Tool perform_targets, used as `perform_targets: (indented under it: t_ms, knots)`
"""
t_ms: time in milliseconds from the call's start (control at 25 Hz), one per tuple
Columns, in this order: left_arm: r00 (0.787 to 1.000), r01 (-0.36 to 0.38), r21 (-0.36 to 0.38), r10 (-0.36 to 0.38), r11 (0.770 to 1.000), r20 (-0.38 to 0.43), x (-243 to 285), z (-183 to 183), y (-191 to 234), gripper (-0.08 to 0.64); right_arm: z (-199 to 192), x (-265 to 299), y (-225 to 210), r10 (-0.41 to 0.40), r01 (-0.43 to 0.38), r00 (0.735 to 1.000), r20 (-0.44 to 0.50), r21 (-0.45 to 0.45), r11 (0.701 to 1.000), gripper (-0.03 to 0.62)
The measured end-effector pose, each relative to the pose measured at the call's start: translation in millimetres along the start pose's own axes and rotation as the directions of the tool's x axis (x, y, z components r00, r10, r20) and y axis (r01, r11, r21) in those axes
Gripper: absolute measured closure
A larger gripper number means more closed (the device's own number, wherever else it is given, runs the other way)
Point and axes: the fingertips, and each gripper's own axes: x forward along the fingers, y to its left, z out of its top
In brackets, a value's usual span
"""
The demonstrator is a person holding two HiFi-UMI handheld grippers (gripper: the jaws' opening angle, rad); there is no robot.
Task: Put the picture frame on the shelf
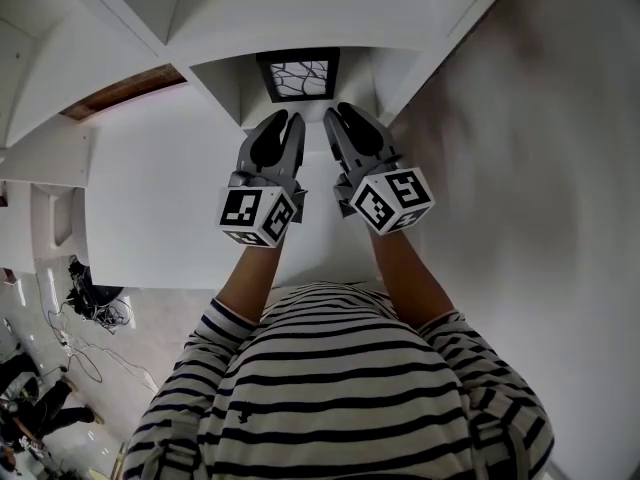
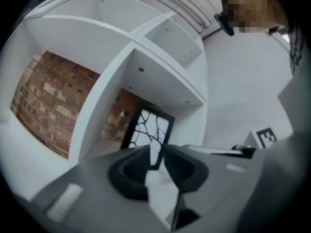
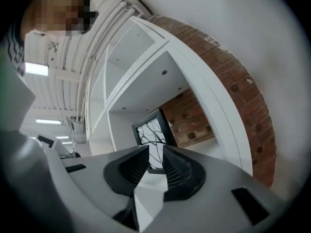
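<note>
Item under inspection: the picture frame (image 1: 297, 75), black-edged, with a branch pattern on its white face. It stands on edge inside an open compartment of the white shelf (image 1: 215, 83), set well back toward the brick wall (image 2: 43, 101) behind it. Whether it leans on that wall cannot be told. Its face looks out of the opening, as a displayed frame's should.

In front of the frame, just outside the compartment mouth, the left gripper (image 1: 290, 120) and the right gripper (image 1: 338, 113) sit side by side, both pointing at it. Neither touches it.

Left gripper view: the jaws stand narrowly apart with nothing between them. The frame shows through the gap, clear of the pads. Right gripper view: same finding, jaws parted a little and empty, with the frame beyond them on the compartment floor.

Assessment: the frame bears its own weight without any grip, so the placing appears complete. The parted, empty jaws fit a release. Risk is judged low, though an upright frame could tip if a jaw brushed it.

Behind the grippers, away from the frame, are the person's forearms and striped shirt (image 1: 350, 388).
</note>
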Motion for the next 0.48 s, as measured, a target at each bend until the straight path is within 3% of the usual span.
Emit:
perform_targets:
  t_ms: [120, 200, 360, 480]
  knots:
    - [0.998, 0.069, -0.05, -0.068, 0.996, 0.007, -5.7, -4.3, -18.8, 0.492, 1.3, -12.5, 5.6, 0.068, -0.069, 0.998, 0.018, 0.137, 0.988, 0.514]
    - [0.996, 0.093, -0.064, -0.093, 0.994, 0.007, -8.6, -8.3, -29.0, 0.51, 3.7, -21.6, 8.9, 0.108, -0.11, 0.994, 0.024, 0.183, 0.977, 0.521]
    - [0.994, 0.113, -0.054, -0.114, 0.992, -0.001, -13.6, -17.7, -47.9, 0.549, 8.7, -42.2, 13.0, 0.169, -0.17, 0.985, 0.025, 0.199, 0.965, 0.552]
    - [0.989, 0.151, -0.042, -0.151, 0.988, -0.003, -18.1, -22.1, -65.2, 0.552, 10.6, -57.2, 19.8, 0.211, -0.21, 0.977, 0.011, 0.146, 0.967, 0.581]
